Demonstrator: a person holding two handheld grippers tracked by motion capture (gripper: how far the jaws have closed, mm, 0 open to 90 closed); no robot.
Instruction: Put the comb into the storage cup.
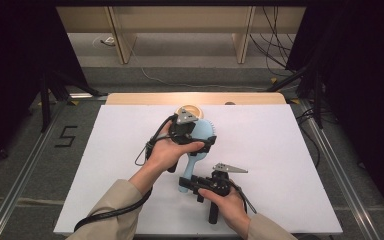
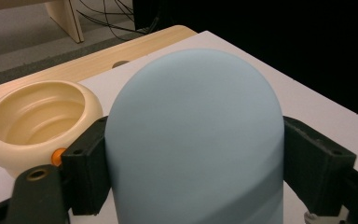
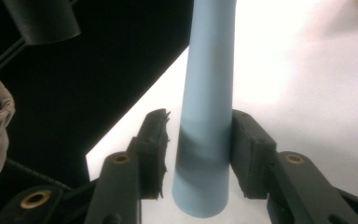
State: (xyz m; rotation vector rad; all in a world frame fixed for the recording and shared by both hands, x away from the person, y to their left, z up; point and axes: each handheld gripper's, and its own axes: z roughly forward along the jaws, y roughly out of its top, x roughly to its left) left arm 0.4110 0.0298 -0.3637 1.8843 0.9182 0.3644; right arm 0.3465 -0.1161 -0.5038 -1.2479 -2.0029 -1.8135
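Light-blue hairbrush (image 1: 200, 142) is held mid-desk: head clamped by left tool (image 2: 191, 154), handle end straddled by right tool (image 3: 200, 154), one jaw touching, the other slightly apart. Cream bowl (image 2: 32, 116) sits just behind. Next, judged: full closure on handle.

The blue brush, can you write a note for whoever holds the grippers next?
Left gripper: shut on the brush, jaws on both sides of its wide head.
Right gripper: jaws astride the handle end; one touches it, a small gap shows at the other.
The brush lies beside the cream bowl on the white table.
Done: both ends reached.
Left: probably close the right gripper, then move the brush.
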